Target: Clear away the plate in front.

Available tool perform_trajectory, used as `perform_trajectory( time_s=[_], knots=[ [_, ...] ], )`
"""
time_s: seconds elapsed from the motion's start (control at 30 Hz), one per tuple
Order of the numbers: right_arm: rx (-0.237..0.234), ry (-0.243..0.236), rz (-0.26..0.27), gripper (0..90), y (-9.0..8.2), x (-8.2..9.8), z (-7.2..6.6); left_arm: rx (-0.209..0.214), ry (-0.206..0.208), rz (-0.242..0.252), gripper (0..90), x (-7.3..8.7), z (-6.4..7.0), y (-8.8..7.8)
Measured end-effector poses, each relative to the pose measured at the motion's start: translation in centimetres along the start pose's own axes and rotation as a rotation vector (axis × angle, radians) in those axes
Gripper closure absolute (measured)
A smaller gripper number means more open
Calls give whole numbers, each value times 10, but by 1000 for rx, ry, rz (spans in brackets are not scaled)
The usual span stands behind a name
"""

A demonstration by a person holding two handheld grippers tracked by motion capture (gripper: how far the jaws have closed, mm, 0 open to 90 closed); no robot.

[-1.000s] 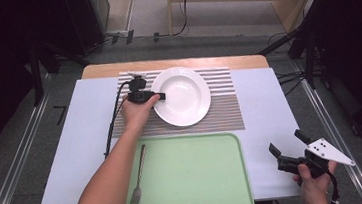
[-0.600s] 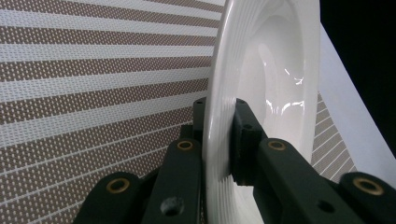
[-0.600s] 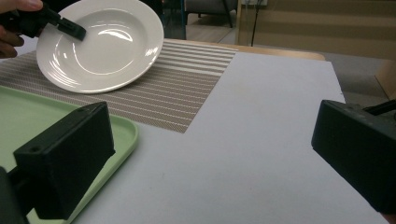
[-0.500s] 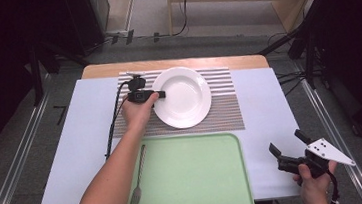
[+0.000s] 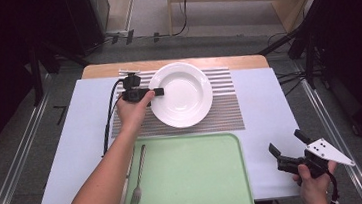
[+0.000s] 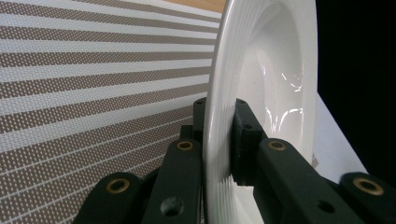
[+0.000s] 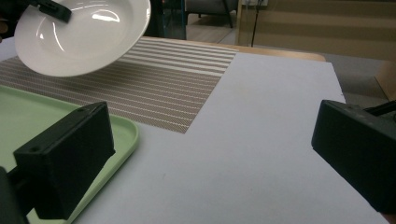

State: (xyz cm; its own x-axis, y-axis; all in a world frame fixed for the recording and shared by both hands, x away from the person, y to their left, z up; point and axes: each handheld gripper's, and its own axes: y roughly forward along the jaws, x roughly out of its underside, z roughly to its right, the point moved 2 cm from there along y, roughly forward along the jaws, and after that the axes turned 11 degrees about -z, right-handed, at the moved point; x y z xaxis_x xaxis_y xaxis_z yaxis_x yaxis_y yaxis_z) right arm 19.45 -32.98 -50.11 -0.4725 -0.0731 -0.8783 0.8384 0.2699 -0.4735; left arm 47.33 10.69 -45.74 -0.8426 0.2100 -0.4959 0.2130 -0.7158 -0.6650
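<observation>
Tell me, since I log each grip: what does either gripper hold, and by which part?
The left gripper clamps the round white ceramic plate by its rim, lifted off the striped mat. The right gripper is open, holding nothing.

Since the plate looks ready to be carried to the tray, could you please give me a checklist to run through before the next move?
1. Grip on the plate: the left gripper is shut on its rim, one jaw on each face, as the left gripper view shows. Ok.
2. Plate clear of the striped mat: the right gripper view shows it tilted with a gap above the mat. Ok.
3. Landing spot on the green tray: the middle and right are bare. Ok.
4. Fork: it lies along the tray's left side, near the arm's path. Cannot tell whether it interferes.
5. Right gripper: open, holding nothing, off to the tray's right. Ok.
</observation>
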Motion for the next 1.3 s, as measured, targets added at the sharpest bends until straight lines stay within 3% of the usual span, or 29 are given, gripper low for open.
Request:
perform_trajectory(
  time_s=[0.8, 0.97, 1.3],
  knots=[
    [1, 4, -7, 0, -1, 0, -2, 39, 62, -8, 818, 27, 16, -27],
    [0, 3, -5, 0, -1, 0, -1, 57, 60, -4, 818, 34, 19, -33],
    [5, -4, -1, 0, -1, 0, -2, 98, 99, -11, 818, 49, 30, -45]
  ],
)
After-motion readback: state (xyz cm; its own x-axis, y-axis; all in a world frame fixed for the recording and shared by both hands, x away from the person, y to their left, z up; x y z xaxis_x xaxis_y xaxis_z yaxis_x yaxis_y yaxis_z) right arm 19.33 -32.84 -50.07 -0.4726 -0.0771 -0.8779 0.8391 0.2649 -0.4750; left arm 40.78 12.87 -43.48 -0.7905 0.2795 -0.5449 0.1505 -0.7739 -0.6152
